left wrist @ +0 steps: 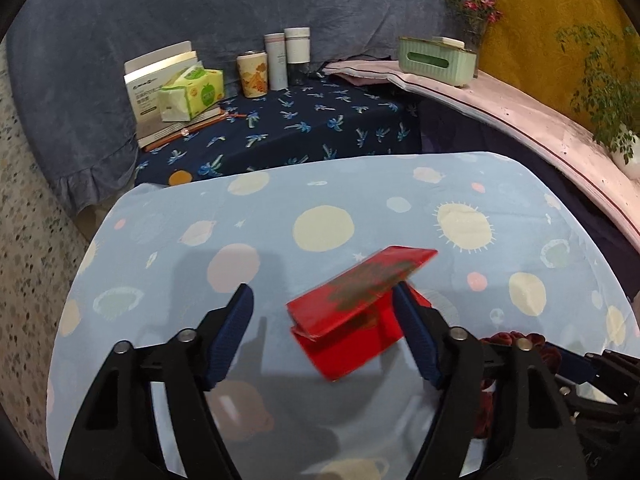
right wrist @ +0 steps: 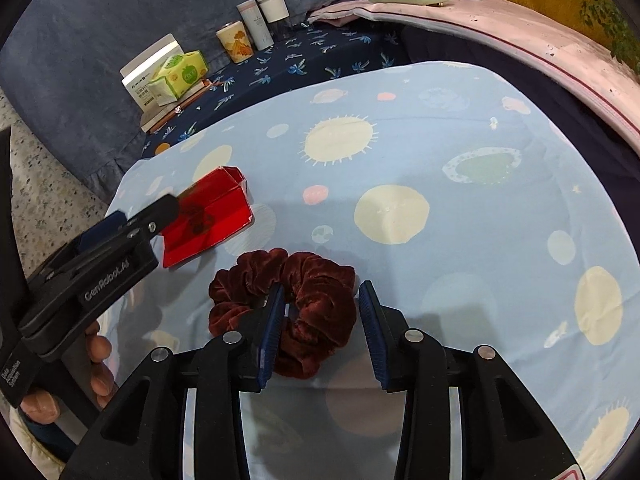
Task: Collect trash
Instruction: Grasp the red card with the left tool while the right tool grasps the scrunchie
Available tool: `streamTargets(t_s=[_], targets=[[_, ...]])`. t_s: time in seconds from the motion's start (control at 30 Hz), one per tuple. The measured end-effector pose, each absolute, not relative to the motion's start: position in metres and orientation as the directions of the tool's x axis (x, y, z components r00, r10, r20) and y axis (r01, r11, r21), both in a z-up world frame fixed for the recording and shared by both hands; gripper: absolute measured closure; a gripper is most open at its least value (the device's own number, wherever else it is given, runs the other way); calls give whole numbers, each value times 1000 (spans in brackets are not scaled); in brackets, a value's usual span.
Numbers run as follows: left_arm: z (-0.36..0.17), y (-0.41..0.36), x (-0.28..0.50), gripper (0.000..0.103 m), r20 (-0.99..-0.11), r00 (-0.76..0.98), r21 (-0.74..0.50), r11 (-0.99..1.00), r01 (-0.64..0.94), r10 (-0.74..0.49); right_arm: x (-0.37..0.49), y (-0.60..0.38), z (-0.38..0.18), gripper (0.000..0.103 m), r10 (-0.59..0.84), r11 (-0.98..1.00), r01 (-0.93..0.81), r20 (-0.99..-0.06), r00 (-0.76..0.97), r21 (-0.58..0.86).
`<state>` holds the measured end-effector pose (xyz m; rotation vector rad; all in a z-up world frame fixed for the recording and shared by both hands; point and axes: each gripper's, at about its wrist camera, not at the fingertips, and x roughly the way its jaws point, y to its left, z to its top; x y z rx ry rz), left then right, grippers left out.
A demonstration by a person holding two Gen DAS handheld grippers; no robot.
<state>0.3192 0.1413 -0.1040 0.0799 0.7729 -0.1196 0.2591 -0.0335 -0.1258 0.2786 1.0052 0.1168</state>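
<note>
Tabletop (right wrist: 460,216) under light blue planet-print cloth fills both views. Behind it at 12 o'clock, a lower surface with dark palm-print cloth (left wrist: 304,128) carries a white box (left wrist: 148,92) with a green tissue pack (left wrist: 192,94) in front, then three cups (left wrist: 280,62) to their right. Mint tissue holder (left wrist: 438,60) sits on a pink ledge (left wrist: 520,120) at 1 o'clock, with plants (left wrist: 600,92) further along at 2 o'clock. Left tongs (left wrist: 322,320) spread, red carton (left wrist: 356,312) between the pads, lying nearer the right pad (left wrist: 412,336); contact with that pad unclear, left pad well apart from it. Carton lid flap is tilted up and blurred. In the right wrist view the carton lies on the cloth at 10 o'clock, left tongs coming in over it from 9 o'clock, a hand's fingers (right wrist: 100,364) on the grip at 8 o'clock. Right tongs (right wrist: 322,320) spread partway, straddling one side of a dark red velvet scrunchie (right wrist: 288,304); left pad (right wrist: 272,328) sits in the scrunchie's hole, right pad (right wrist: 374,332) outside, not visibly pressing. Scrunchie lies flat at centre, just beside the carton at its 4 o'clock.
</note>
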Motion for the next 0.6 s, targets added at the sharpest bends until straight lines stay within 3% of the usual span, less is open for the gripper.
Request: streamTargets(t_s=[0.07, 0.13, 0.23, 0.37, 0.6], targets=[[-109, 137, 324, 56, -717, 691, 19, 987, 157, -96, 260, -32, -128, 65, 224, 959, 28, -814, 536, 282], [-114, 133, 326, 80, -735, 669, 13, 985, 174, -109, 261, -30, -129, 68, 219, 961, 23, -813, 540, 274], [-118, 127, 323, 93, -749, 653, 8, 984, 177, -112, 261, -28, -130, 78, 222, 962, 17, -814, 537, 273], [-117, 120, 312, 102, -754, 643, -22, 983, 180, -135, 257, -30, -129, 85, 229, 959, 21, -813, 536, 284], [-110, 104, 281, 102, -763, 628, -52, 983, 176, -153, 237, -40, -117, 86, 229, 955, 29, -799, 555, 294]])
